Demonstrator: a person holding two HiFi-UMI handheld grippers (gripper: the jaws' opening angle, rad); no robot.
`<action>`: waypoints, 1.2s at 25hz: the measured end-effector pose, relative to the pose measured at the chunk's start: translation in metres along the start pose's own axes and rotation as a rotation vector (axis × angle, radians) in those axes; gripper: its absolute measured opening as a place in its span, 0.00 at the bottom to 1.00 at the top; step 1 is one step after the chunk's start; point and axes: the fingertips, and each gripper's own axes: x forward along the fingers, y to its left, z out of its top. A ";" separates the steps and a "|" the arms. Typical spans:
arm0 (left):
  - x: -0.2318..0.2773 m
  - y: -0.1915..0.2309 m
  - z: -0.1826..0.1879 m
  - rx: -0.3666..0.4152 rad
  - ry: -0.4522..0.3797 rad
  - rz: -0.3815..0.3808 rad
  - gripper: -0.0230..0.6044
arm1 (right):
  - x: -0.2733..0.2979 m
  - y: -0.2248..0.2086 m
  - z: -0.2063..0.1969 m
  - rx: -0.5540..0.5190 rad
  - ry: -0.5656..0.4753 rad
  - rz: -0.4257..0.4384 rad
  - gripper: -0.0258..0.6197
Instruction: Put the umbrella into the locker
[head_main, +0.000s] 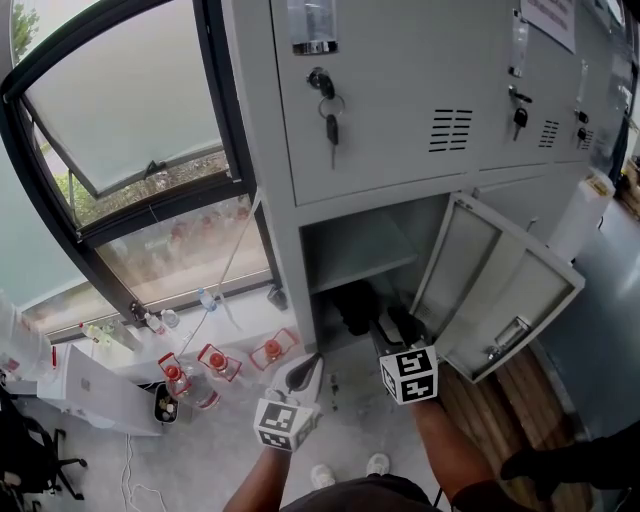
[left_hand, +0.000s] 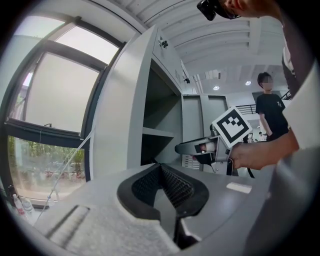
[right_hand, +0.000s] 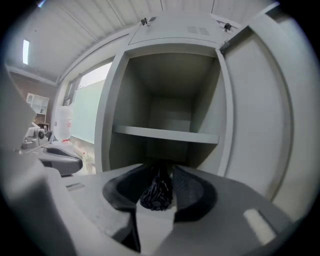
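The grey locker (head_main: 400, 100) has its lower door (head_main: 500, 280) swung open to the right. A black folded umbrella (head_main: 355, 305) lies on the floor of that compartment, under the shelf (right_hand: 165, 134). My right gripper (head_main: 398, 330) is at the compartment's mouth and points in. Its pads stand apart, and the umbrella (right_hand: 157, 187) shows through the gap, low and just beyond them. My left gripper (head_main: 305, 365) hangs to the left of the opening, shut with nothing in it (left_hand: 161, 167). In the left gripper view the right gripper (left_hand: 180, 148) reaches toward the locker.
Several red-capped bottles (head_main: 215, 362) stand on the floor by the window (head_main: 130, 110). A white box (head_main: 90, 385) sits at the left. Keys (head_main: 330, 110) hang from the upper door. A person in a black shirt (left_hand: 272, 107) stands far behind.
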 end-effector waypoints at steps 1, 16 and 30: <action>0.001 -0.001 0.001 -0.003 -0.004 -0.002 0.04 | -0.004 -0.001 0.000 -0.005 -0.010 -0.011 0.27; 0.000 -0.023 0.015 -0.011 -0.015 -0.035 0.04 | -0.065 0.004 -0.033 0.091 -0.054 -0.023 0.04; 0.000 -0.029 0.017 -0.037 -0.013 -0.021 0.04 | -0.068 0.000 -0.024 0.040 -0.087 -0.033 0.04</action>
